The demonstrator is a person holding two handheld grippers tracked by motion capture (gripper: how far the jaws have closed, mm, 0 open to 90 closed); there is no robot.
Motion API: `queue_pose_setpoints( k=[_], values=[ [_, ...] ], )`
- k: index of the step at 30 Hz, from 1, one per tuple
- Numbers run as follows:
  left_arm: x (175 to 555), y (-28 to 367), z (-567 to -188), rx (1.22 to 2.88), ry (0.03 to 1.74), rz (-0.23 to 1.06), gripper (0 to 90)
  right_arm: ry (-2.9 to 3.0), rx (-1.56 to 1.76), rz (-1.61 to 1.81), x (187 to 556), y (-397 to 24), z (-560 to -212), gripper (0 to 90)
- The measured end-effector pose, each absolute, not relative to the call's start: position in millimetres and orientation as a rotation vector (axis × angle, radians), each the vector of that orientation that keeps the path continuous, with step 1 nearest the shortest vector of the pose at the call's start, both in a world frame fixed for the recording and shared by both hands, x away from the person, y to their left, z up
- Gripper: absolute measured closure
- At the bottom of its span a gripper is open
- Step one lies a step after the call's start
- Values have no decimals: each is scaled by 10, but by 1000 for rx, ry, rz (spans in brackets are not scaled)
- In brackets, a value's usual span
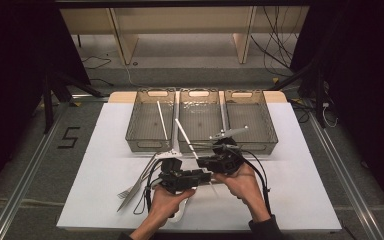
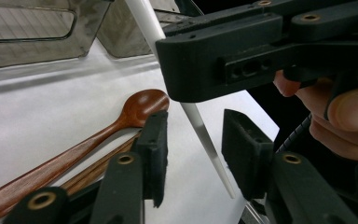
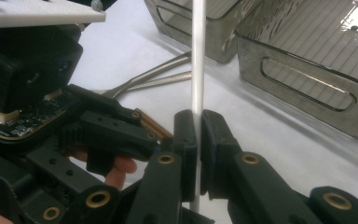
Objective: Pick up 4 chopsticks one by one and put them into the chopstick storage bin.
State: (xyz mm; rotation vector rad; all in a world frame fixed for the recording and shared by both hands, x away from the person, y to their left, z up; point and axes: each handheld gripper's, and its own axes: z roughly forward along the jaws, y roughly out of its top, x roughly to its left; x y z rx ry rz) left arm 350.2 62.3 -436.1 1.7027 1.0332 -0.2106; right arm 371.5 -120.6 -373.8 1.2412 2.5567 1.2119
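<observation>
While the right tongs [image 3: 198, 140] pinch a thin white stick [image 3: 198, 56], the left tongs [image 2: 193, 149] sit around the lower part of that same stick. In the right gripper view the two black pads press flat on the stick from both sides, and the stick stands straight up between them.

In the left gripper view the white stick [image 2: 200, 133] slants down through the gap between the two pads. The pads are part way open and do not touch it. One end of the stick hangs low, just above the white tabletop [image 2: 37, 107].

From the high view, both hands hold their tongs close together near the front middle of the tabletop [image 1: 290, 165]. The white stick [image 1: 186, 132] slants up and back from the tongs toward three see-through bins [image 1: 200, 122] that stand side by side at the back. A white stick lies in the left bin and another in the right bin.

A brown wooden spoon [image 2: 74, 154] lies on the tabletop just beside the left tongs, with brown sticks next to it. A metal fork [image 1: 136, 185] and a second metal piece lie to the left of the hands.
</observation>
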Motion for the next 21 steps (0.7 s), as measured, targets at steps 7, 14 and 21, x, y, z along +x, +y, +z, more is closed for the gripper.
queue_pose_setpoints(
  k=[7, 14, 21],
  values=[
    [3508, 588, -4393, 1686, 1026, -226, 700, 2559, 1237, 1217, 3705, -1203, -3735, 856],
    [3519, 605, -4391, 1682, 1030, -234, 775, 2551, 1234, 1232, 3696, -1203, -3731, 856],
    [3541, 650, -4403, 1665, 1065, -245, 846, 2530, 1230, 1260, 3669, -1237, -3695, 855]
  ],
)
